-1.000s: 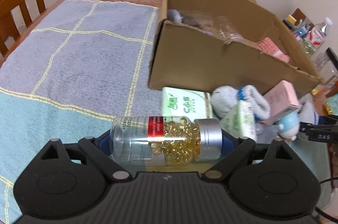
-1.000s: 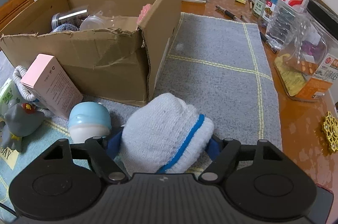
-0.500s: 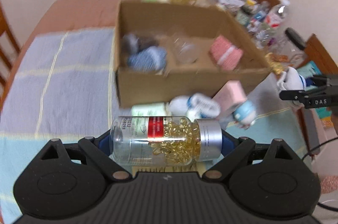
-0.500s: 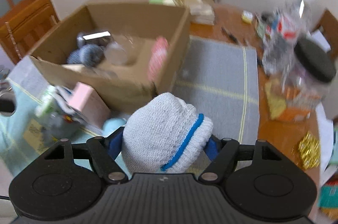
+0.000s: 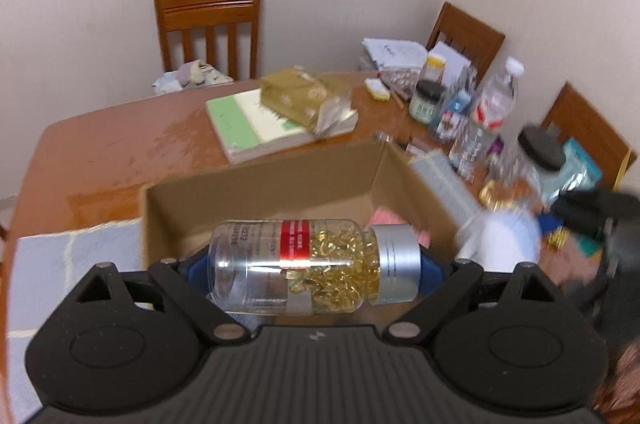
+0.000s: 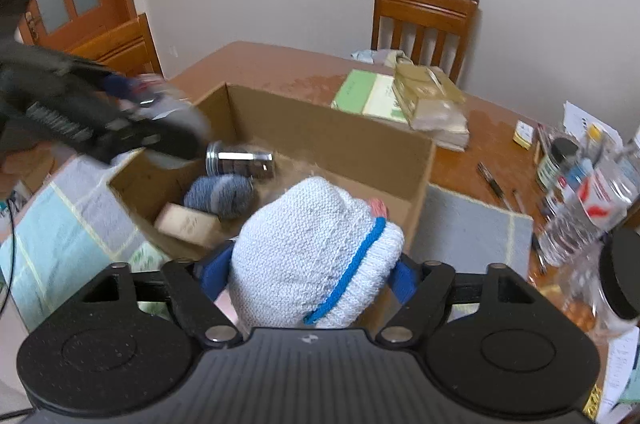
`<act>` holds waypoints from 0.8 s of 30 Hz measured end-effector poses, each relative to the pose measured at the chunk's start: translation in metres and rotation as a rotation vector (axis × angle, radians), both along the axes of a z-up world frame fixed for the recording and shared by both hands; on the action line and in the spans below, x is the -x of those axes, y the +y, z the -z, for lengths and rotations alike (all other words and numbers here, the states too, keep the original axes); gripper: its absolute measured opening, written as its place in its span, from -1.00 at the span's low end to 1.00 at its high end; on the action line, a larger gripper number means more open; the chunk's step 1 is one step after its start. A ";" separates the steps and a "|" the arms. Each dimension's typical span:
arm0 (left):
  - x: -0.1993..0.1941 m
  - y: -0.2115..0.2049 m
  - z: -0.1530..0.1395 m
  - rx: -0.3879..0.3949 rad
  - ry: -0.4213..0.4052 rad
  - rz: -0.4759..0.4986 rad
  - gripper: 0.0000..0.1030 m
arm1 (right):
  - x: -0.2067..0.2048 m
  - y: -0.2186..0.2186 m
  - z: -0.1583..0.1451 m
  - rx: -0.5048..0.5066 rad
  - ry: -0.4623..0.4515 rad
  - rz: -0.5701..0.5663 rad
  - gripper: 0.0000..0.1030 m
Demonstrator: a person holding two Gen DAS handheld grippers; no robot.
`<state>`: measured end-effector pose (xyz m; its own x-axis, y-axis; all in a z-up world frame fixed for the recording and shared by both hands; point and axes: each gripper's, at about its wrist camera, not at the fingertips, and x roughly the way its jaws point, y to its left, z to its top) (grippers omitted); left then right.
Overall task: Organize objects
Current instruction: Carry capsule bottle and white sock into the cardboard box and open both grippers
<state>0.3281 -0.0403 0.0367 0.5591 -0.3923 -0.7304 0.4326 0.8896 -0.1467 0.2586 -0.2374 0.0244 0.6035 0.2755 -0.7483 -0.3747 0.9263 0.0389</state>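
Note:
My left gripper point(image 5: 316, 266) is shut on a clear bottle of yellow capsules point(image 5: 312, 264) with a silver cap, held sideways above the open cardboard box point(image 5: 260, 192). My right gripper point(image 6: 310, 274) holds a pale knitted hat with a blue stripe point(image 6: 312, 248) over the box's near wall point(image 6: 320, 136); its jaws are opening, and the hat still sits between the blue pads point(image 6: 214, 274). The box holds a silver-lidded jar point(image 6: 240, 162), a blue-grey knit ball point(image 6: 220, 194), a beige packet point(image 6: 186, 224) and a pink item point(image 6: 378, 206). The left gripper point(image 6: 100, 128) shows blurred at the box's left.
Behind the box lie a green-covered book point(image 5: 240, 124) and a gold bag point(image 5: 304, 96). Bottles and jars point(image 5: 492, 104) crowd the table's right side, with a black-lidded jar point(image 6: 616, 272) near my right gripper. A checked cloth point(image 6: 472, 228) covers the table, and wooden chairs point(image 5: 208, 24) ring it.
Both grippers have risen with their loads and come over the box. The views now look down into the box from above, and the objects on the cloth have dropped out of sight.

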 end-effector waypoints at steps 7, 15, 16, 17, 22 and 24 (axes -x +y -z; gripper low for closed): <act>-0.047 -0.046 0.017 0.041 0.054 0.023 0.81 | -0.003 0.001 0.002 -0.008 -0.026 0.044 1.00; -0.080 -0.078 0.057 0.055 0.148 -0.003 0.86 | 0.007 -0.012 0.009 -0.002 -0.010 0.098 1.00; -0.081 -0.077 0.059 0.058 0.157 -0.011 0.86 | 0.008 -0.014 0.010 -0.001 -0.009 0.102 1.00; -0.080 -0.074 0.059 0.058 0.161 -0.014 0.86 | 0.009 -0.015 0.011 0.003 -0.010 0.106 1.00; -0.069 -0.064 0.045 -0.002 0.086 -0.016 0.86 | 0.010 -0.016 0.016 0.020 -0.009 0.108 1.00; -0.057 -0.058 0.035 -0.044 0.033 -0.005 0.87 | 0.010 -0.015 0.018 0.021 -0.010 0.101 1.00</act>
<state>0.3848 -0.0982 0.0013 0.5359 -0.3572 -0.7650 0.4239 0.8974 -0.1220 0.2486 -0.2520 0.0067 0.6347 0.1973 -0.7471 -0.2798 0.9599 0.0158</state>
